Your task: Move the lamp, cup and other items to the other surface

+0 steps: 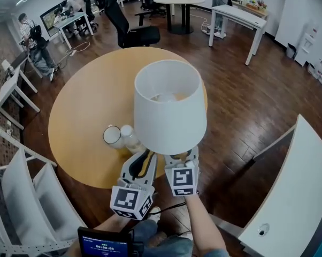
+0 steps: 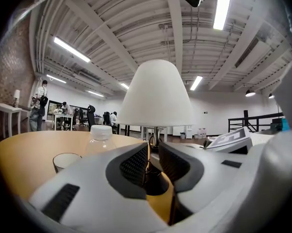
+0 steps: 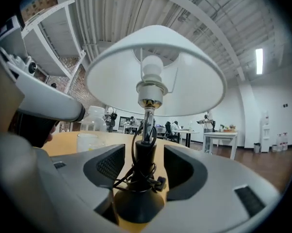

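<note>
The lamp (image 1: 170, 108), with a white shade and a black base wound with cord, stands at the near edge of the round yellow table (image 1: 81, 100). My right gripper (image 1: 181, 155) is open, its jaws either side of the lamp's stem (image 3: 145, 152) with gaps on both sides. My left gripper (image 1: 145, 157) points level at the lamp (image 2: 155, 93) from just left, its jaws a narrow gap apart. A glass cup (image 1: 112, 135) and a clear bottle (image 1: 129, 135) with a white cap stand left of the lamp, also seen as cup (image 2: 66, 160) and bottle (image 2: 101, 137).
A white table (image 1: 294, 197) lies to the right across dark wood floor. A white shelf frame (image 1: 22, 191) stands at the left. A black office chair (image 1: 131, 33) is behind the round table. People and desks fill the far room.
</note>
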